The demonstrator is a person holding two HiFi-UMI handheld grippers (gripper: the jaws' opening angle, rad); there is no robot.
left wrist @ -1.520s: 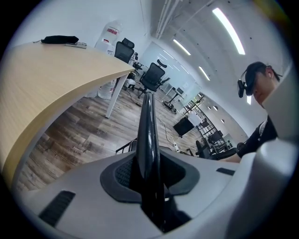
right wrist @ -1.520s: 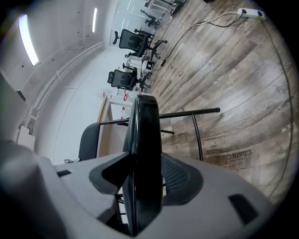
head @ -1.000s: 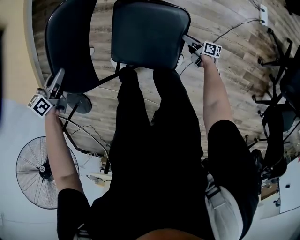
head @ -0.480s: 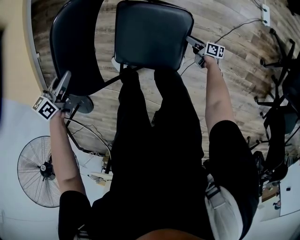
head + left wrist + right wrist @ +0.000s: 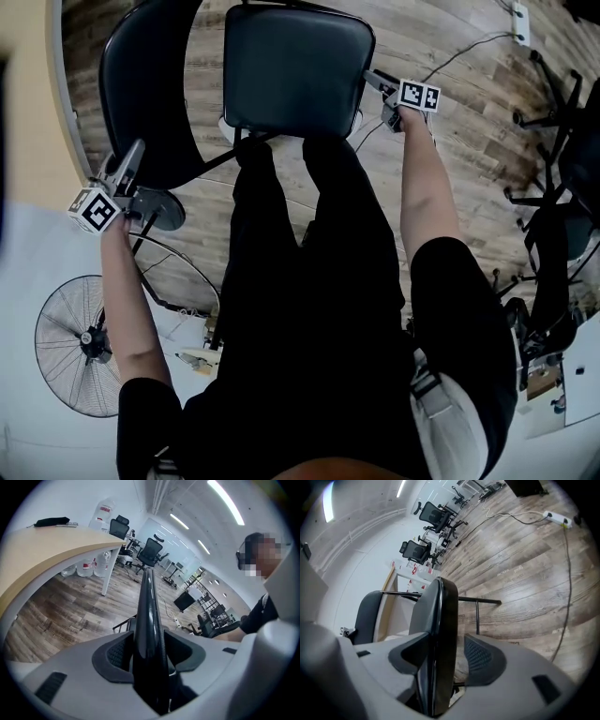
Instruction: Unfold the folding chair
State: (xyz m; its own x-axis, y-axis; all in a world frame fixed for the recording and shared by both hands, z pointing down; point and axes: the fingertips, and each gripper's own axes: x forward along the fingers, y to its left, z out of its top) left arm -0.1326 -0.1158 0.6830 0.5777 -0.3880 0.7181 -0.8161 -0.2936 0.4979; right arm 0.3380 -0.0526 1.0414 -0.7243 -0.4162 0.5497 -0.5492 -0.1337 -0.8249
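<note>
Folding chair (image 5: 298, 70) stands at 12 o'clock in head view, on wood floor (image 5: 450, 112) just ahead of person's legs. Its seat (image 5: 281, 103) is near level and its backrest (image 5: 141, 84) swung toward 10 o'clock, so it looks unfolded or close to it. Black glossy padding, thin dark frame. Prob. stiff, moderately heavy, cover slick; best hold is on firm rims, clear of hinges. Left gripper (image 5: 131, 155) straddles backrest rim, jaws just been opening, no longer clamped. Right gripper (image 5: 370, 80), at 1 o'clock, straddles seat edge, jaws apart, floor showing past one pad.
</note>
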